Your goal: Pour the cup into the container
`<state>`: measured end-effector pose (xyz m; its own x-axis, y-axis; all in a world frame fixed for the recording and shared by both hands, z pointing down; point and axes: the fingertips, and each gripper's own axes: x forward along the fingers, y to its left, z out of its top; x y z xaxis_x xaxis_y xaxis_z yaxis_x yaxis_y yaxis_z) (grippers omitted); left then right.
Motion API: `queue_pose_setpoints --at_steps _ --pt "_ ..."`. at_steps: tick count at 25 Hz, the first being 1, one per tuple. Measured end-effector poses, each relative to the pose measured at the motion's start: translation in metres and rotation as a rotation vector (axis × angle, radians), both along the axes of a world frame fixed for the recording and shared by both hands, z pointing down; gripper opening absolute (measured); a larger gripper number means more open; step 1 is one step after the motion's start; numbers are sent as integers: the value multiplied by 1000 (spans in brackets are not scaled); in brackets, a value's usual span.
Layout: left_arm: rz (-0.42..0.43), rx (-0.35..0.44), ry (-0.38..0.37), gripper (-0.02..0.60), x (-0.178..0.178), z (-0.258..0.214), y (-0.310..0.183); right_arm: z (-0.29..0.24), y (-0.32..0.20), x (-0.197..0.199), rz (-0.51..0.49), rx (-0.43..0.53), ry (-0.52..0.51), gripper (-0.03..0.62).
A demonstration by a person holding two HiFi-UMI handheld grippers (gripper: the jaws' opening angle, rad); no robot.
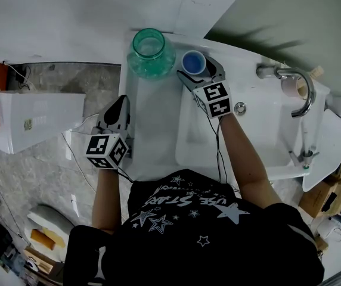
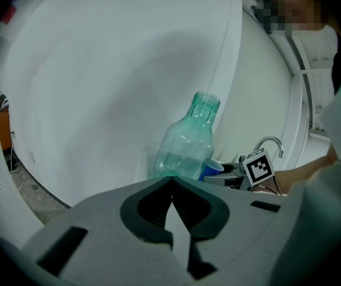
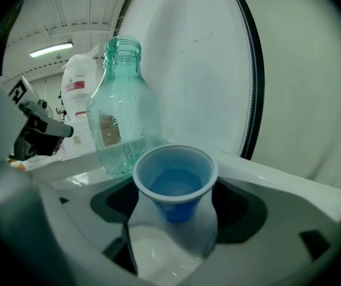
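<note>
A clear green bottle with an open mouth stands upright at the far end of the white ledge. It holds a little liquid and also shows as the bottle and the bottle. Just right of it is a blue cup, upright, with blue liquid inside. My right gripper is shut on this cup, one jaw on each side of its rim. My left gripper hovers nearer me over the ledge's left edge, shut and holding nothing, its tips meeting.
A white sink basin with a chrome faucet lies to the right of the ledge. A white box sits on the stone floor at the left. A white wall rises behind the bottle.
</note>
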<state>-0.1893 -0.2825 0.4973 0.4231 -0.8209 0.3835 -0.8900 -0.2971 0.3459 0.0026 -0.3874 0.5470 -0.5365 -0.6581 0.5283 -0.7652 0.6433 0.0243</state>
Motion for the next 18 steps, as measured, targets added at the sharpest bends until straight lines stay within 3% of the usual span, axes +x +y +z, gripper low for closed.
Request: queue_pose_setpoints --at_steps 7,18 --pt "-7 -7 17 10 -2 2 3 1 -5 3 49 15 25 336" --pt "-6 -9 24 10 0 3 9 1 -3 0 21 21 36 305"
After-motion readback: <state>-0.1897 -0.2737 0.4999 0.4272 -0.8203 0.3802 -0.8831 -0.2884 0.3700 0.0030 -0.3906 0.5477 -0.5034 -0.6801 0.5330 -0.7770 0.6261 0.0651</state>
